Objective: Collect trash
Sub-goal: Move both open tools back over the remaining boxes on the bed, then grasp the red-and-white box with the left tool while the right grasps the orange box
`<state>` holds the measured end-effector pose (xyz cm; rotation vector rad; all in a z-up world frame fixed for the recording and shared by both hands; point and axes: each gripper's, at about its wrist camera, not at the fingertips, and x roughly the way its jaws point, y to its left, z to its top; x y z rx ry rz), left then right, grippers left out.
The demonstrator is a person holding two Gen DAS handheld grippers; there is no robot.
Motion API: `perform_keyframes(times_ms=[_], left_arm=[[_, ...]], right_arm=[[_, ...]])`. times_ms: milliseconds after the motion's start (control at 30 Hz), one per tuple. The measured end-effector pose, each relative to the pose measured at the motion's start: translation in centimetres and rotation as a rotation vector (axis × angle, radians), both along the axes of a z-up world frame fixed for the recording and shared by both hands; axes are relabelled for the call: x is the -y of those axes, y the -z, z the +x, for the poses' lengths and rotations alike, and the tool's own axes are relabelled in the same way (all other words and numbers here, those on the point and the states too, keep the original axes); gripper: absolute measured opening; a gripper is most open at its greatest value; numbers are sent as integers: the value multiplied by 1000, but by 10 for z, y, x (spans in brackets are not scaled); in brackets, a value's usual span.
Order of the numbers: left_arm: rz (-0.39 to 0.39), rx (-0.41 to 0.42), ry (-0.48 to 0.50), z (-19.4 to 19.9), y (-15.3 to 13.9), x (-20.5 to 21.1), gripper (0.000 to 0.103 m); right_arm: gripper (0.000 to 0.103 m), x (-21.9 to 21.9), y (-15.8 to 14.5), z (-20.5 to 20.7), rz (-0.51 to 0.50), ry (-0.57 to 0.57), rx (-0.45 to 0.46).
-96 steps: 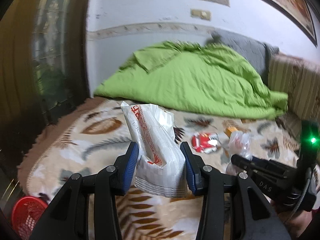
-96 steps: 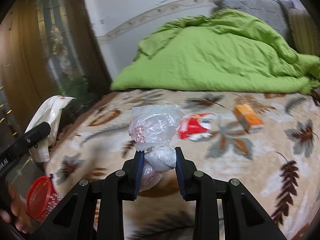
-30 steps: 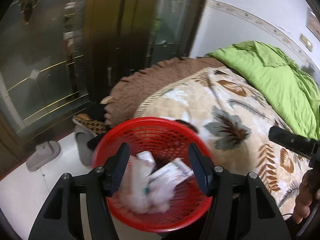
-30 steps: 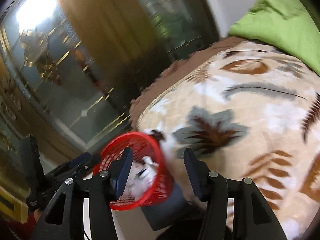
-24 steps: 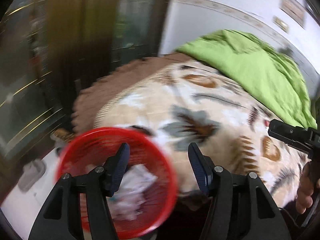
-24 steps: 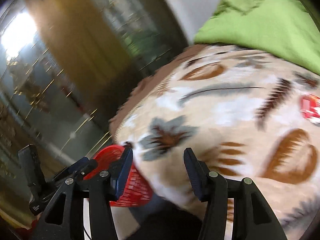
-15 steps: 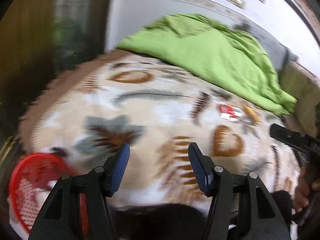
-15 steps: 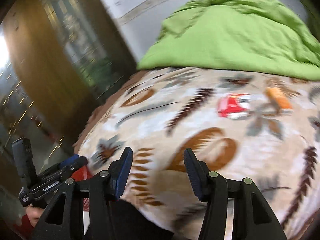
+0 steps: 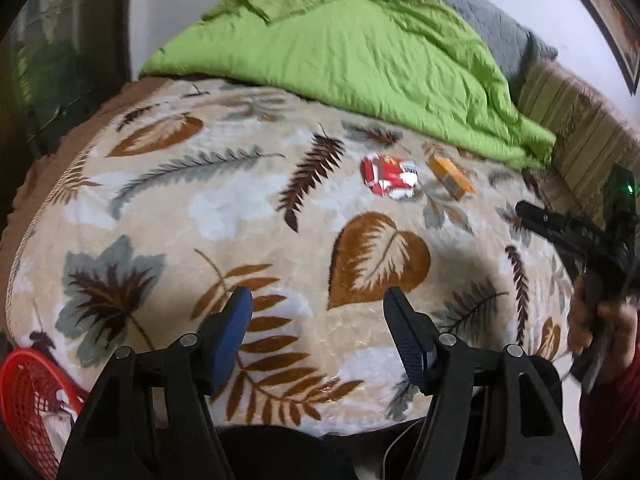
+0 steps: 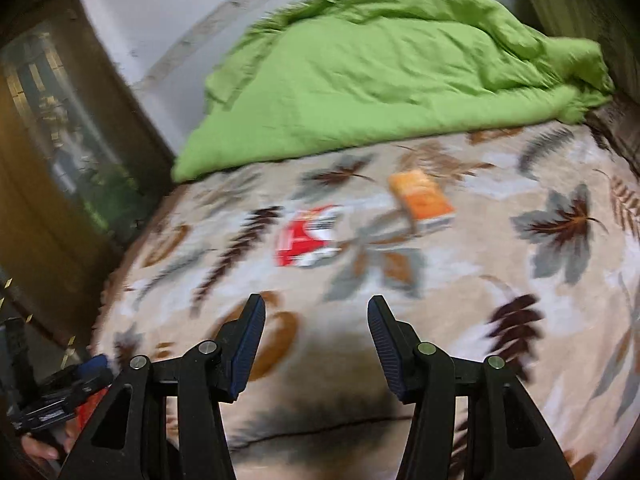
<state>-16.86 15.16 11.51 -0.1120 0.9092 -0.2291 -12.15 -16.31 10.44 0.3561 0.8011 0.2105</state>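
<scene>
Your left gripper (image 9: 318,332) has its jaws spread wide with nothing between them, and it hovers over the beige fleece blanket with brown and grey leaf print (image 9: 224,208). Your right gripper (image 10: 316,334) is also wide apart and empty.

In the left wrist view, the flat red and white crumpled wrapper (image 9: 389,177) lies on the blanket in the upper centre of the frame. Its long axis runs roughly left to right. Just beside it, to the right, lies the small orange rectangular carton (image 9: 451,176); its long axis runs diagonally, from upper left to lower right. The two do not seem to touch.

The red plastic mesh basket (image 9: 28,404) sits at the lower left edge, below the blanket's edge, with some pale trash inside. The crumpled lime green quilt (image 9: 360,48) fills the top of the frame.
</scene>
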Motion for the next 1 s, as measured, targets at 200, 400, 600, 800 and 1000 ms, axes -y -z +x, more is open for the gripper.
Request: perform_keyframes(times_ms=[200,400,600,800,1000], left_arm=[[-9,-74,71,44,7,25,74],[-78,-145,92,107,14,48,75],[-67,-212,131,176,29,94,76],[29,-222,129,229,53,143,77],[164,-220,134,252,75,177,79]], right_arm=[[69,53,29,56,-51,64,-74],[72,46,48,121,-165,13,-105],[72,39,65,164,-206,-13,-129],[44,51,72,165,-185,36,-127],[34,67,70,147,-45,41,-99]])
